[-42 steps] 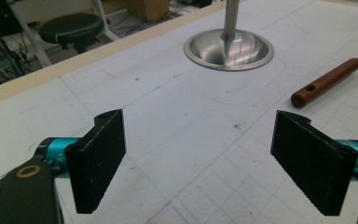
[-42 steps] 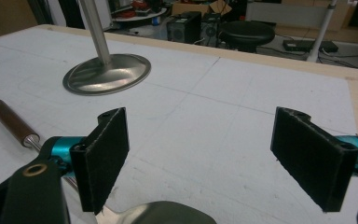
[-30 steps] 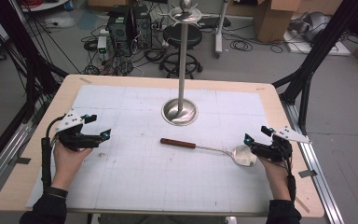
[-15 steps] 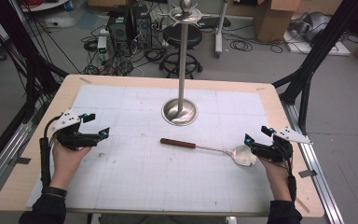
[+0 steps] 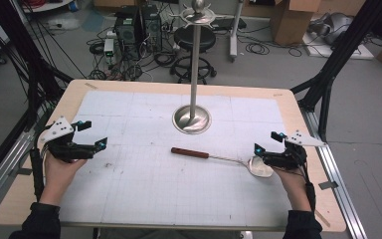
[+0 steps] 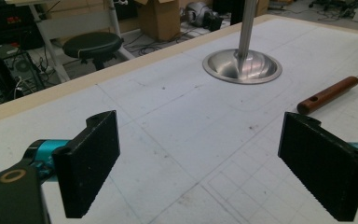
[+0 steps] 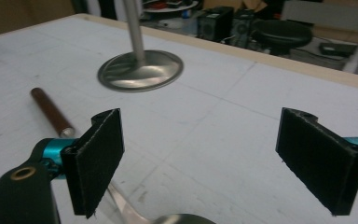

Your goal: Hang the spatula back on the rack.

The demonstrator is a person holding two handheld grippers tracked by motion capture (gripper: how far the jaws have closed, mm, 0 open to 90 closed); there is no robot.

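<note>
Counter (image 5: pixel 129 199): gridded white mat, cluttered lab floor beyond.
Left gripper (image 5: pixel 90 134): my jaws wide, holding nothing, parked far left.
Stand (image 5: pixel 192 118): upright mid-counter.
Ladle (image 5: pixel 214 157): flat, wooden handle leftward.
Right gripper (image 5: pixel 268 142): jaws wide, poised over the bowl, I judge for pickup.

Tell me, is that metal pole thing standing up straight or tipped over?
Upright. The stand rises straight from its round base, which sits flat on the table. The ladle lies in front, apart from it.

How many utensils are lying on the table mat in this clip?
1: a ladle with a brown wooden handle, lying right of centre in front of the metal stand, its bowl beside the right gripper. Nothing seems hidden.
</note>
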